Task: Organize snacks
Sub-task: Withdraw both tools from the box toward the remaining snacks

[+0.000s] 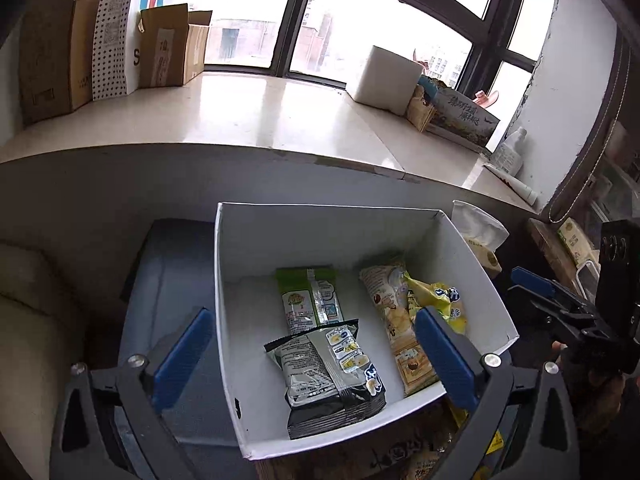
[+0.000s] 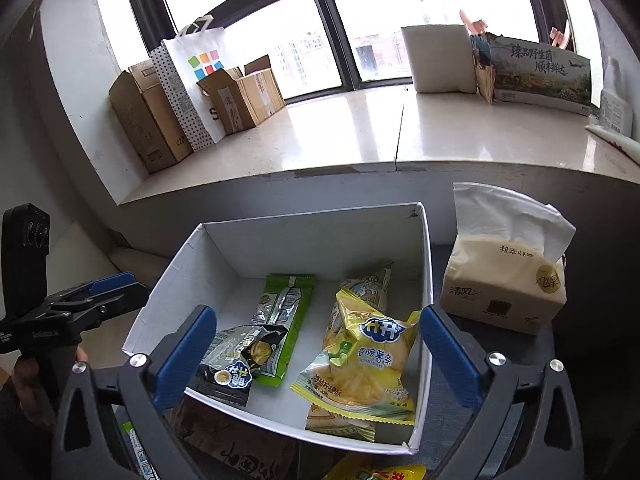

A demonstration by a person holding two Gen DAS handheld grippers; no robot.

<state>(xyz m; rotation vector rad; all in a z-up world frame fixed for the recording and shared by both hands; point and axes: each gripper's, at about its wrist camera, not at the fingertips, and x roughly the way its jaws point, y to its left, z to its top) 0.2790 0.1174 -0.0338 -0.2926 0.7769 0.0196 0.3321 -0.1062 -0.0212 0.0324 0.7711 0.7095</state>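
A white open box [image 1: 320, 216] [image 2: 312, 212] holds several snack packets: a black and silver one [image 1: 324, 376] [image 2: 236, 364], a green one [image 1: 308, 300] [image 2: 284, 320], a beige one [image 1: 396, 320] [image 2: 368, 284] and a yellow potato-stick bag [image 1: 440, 300] [image 2: 360, 364]. My left gripper [image 1: 316, 356] is open and empty above the box's near edge. My right gripper [image 2: 316, 356] is open and empty above the box. Each gripper shows at the edge of the other's view, the right one in the left wrist view [image 1: 560, 304] and the left one in the right wrist view [image 2: 80, 300]. More packets lie below the box's near edge [image 2: 380, 472].
A tissue pack [image 2: 504, 280] [image 1: 480, 236] stands right of the box. A stone window ledge [image 1: 260, 112] [image 2: 360, 132] behind carries cardboard boxes [image 1: 172, 48] [image 2: 240, 96], a paper bag [image 2: 196, 84], a white box [image 1: 384, 76] and a printed carton [image 2: 540, 76]. A beige cushion [image 1: 32, 320] lies left.
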